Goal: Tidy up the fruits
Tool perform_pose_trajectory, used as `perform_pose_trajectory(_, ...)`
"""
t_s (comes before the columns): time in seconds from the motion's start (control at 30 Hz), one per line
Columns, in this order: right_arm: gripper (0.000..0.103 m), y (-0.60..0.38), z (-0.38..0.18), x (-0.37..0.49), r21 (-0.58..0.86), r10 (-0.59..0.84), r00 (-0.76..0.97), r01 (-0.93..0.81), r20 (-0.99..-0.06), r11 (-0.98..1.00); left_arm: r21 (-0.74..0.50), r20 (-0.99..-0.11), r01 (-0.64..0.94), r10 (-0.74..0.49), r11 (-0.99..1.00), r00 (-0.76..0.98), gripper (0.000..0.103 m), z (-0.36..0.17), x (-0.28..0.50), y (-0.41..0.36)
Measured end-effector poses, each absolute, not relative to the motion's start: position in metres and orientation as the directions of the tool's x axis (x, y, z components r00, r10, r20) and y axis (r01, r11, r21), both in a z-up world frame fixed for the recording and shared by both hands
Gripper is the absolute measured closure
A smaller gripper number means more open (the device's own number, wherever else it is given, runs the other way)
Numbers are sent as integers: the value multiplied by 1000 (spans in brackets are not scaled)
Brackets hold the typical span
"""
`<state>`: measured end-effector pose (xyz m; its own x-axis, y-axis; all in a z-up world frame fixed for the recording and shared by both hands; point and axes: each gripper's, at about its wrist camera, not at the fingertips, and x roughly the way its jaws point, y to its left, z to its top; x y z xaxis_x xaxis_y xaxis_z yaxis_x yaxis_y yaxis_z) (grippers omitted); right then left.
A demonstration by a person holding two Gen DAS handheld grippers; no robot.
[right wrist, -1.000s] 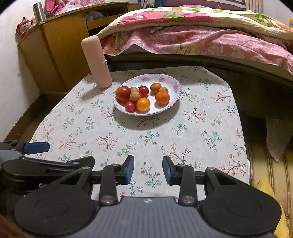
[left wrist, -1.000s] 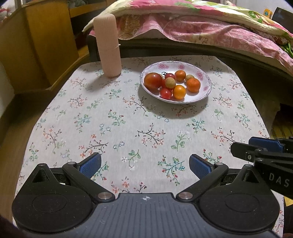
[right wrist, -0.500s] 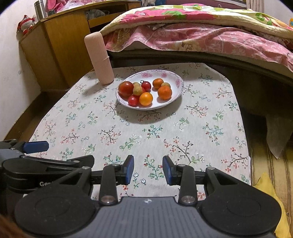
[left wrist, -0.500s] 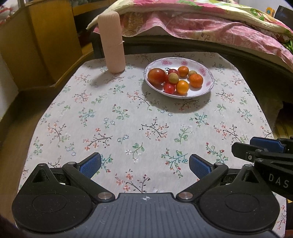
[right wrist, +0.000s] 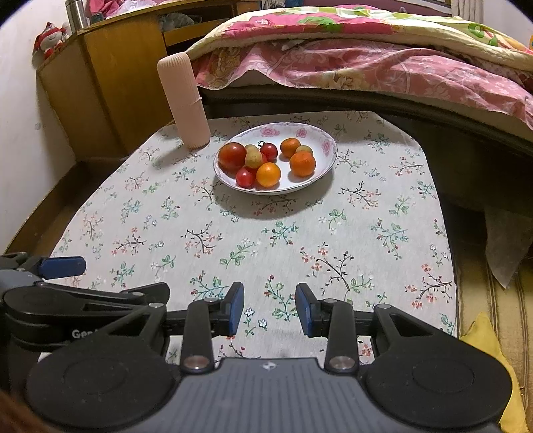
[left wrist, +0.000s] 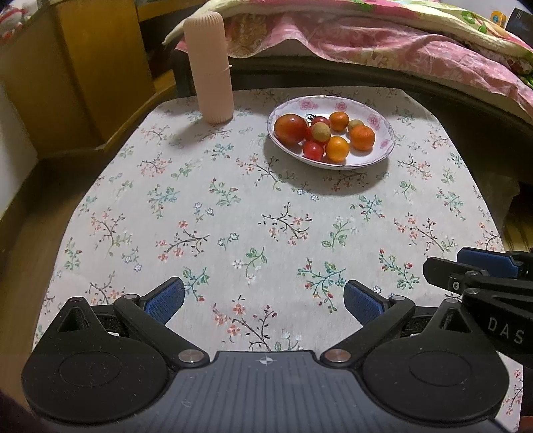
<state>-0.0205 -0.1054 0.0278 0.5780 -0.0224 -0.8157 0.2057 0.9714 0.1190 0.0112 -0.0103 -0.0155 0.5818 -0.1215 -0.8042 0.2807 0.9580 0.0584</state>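
Floral-clothed counter [left wrist: 233,206] seen from two wrist cameras, both angled down across it toward a bed [right wrist: 383,60] with pink and yellow bedding

Left tongs [left wrist: 265,301]: spread wide, blue pads far apart, nothing between them, held above the near edge of the counter

Right tongs [right wrist: 269,308]: parted by a narrow gap, pads not touching, nothing pinched, likewise above the near edge; seen also at the right margin of the left view, just beside the left tongs

White plate [left wrist: 383,156] with pink rose rim: on the far half of the counter, well apart from both tongs, carrying all the fruit

Contents of the plate: large red tomato [left wrist: 290,128] at the left side; small red tomato [left wrist: 313,150] toward the near rim; second small red tomato [right wrist: 268,150] with a stem, further back; pale yellow-green fruit [left wrist: 321,131] resting among the tomatoes, touching them; orange citrus [left wrist: 337,149] at the near rim, just beside the small red tomato; larger orange citrus [left wrist: 362,137] at the right; smaller orange citrus [left wrist: 339,120] at the back; another pale fruit [left wrist: 355,124] between the two right-hand citrus, partly hidden

Pink ribbed cylinder [left wrist: 210,63]: upright at the far left corner of the counter, near the plate but not touching it

Wooden cabinet [right wrist: 106,83]: beyond the left edge of the counter, with a steel flask [right wrist: 76,14] and a small red-and-white figurine [right wrist: 50,38] on top

Yellow object [right wrist: 489,343], kind not discernible: on the floor at the right of the counter
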Motion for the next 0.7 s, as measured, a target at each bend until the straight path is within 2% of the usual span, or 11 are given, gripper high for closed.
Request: perform_pose_trajectory(0.7, 68, -101, 26, -22, 118, -21, 572, 204, -820, 972, 70, -809, 261, -98, 963, 580, 0, -14, 9, -9)
